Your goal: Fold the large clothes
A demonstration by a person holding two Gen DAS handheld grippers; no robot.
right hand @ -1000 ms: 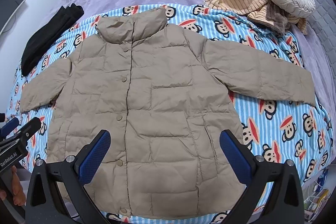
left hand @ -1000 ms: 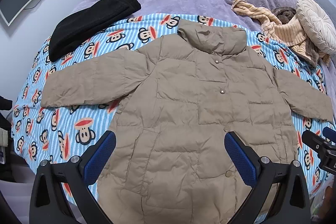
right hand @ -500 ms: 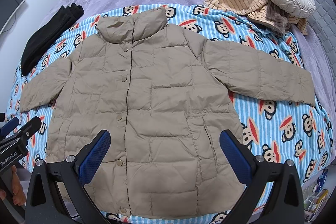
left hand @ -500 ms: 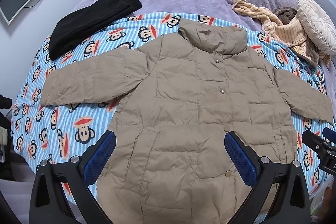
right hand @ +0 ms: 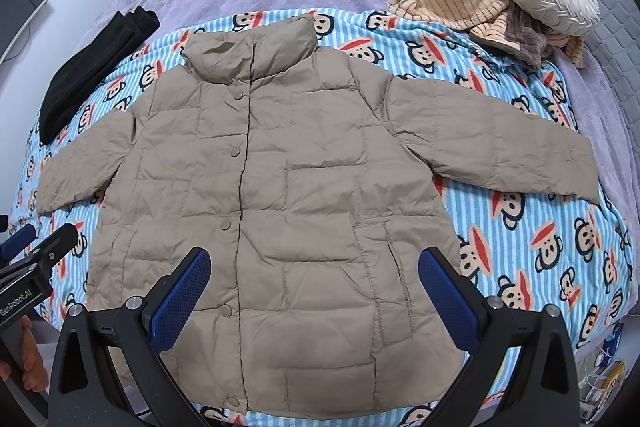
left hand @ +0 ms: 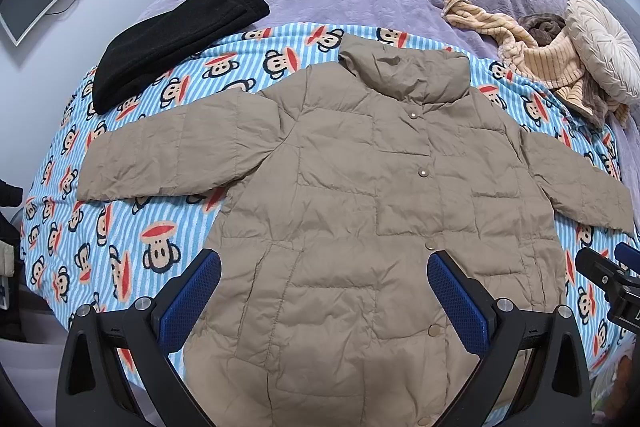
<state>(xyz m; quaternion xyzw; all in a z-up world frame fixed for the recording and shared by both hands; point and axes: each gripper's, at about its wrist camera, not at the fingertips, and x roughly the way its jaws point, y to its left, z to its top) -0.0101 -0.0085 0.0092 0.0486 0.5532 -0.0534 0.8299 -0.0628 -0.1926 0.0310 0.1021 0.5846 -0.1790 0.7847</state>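
Left wrist | jacket [left hand: 352, 211] flat, unfolded | left tongs [left hand: 324, 299] spread, empty

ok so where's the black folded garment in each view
Left wrist: black folded garment lies upper left, beyond the jacket's left sleeve.
Right wrist: it sits at the far left edge, upper half.
Shared landmark: the jacket's collar, to the right of the garment in both views.

left view: we see the jacket [left hand: 360, 227] sit slightly lower in frame | right view: we see nothing shifted
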